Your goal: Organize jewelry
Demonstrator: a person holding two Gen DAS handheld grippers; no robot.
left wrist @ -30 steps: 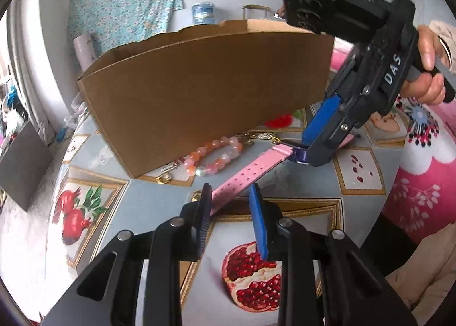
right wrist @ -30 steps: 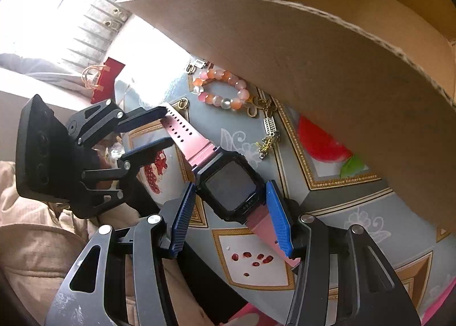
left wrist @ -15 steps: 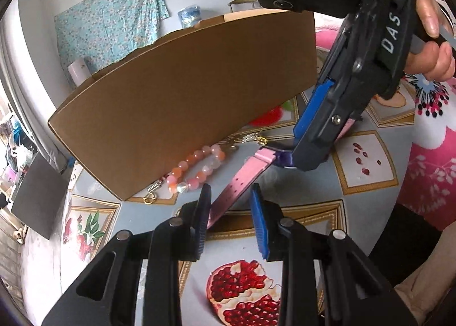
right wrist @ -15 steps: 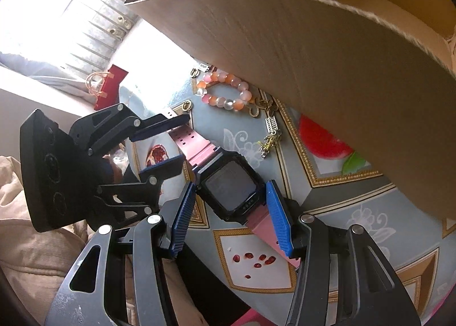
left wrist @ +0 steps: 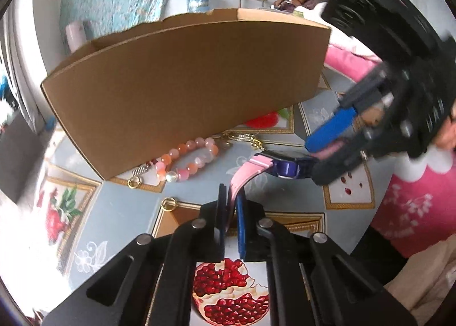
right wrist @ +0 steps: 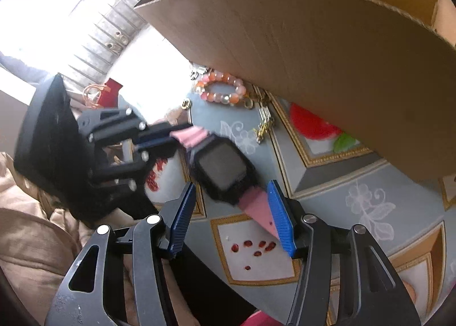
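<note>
A watch (right wrist: 222,169) with a black face and pink straps hangs just above the table between both grippers. My left gripper (left wrist: 230,198) is closing, and its pads pinch the end of one pink strap (left wrist: 245,172). In the right wrist view the left gripper (right wrist: 176,133) grips that strap from the left. My right gripper (right wrist: 231,183) stands open. The watch face lies just ahead of its fingertips, and the other strap rests against its right blue pad. In the left wrist view the right gripper (left wrist: 312,158) sits around the watch's far end (left wrist: 285,166).
A tall cardboard box (left wrist: 185,78) stands close behind the watch. A pink and orange bead bracelet (left wrist: 188,161), a gold chain (right wrist: 265,123) and a gold ring (left wrist: 168,203) lie at its foot on the fruit-patterned cloth (left wrist: 114,226). A person's hand holds the right gripper.
The left jaws have closed from open onto the pink strap. The watch face, earlier between the right gripper's pads, now sits ahead of its fingertips. The box looks nearer.
</note>
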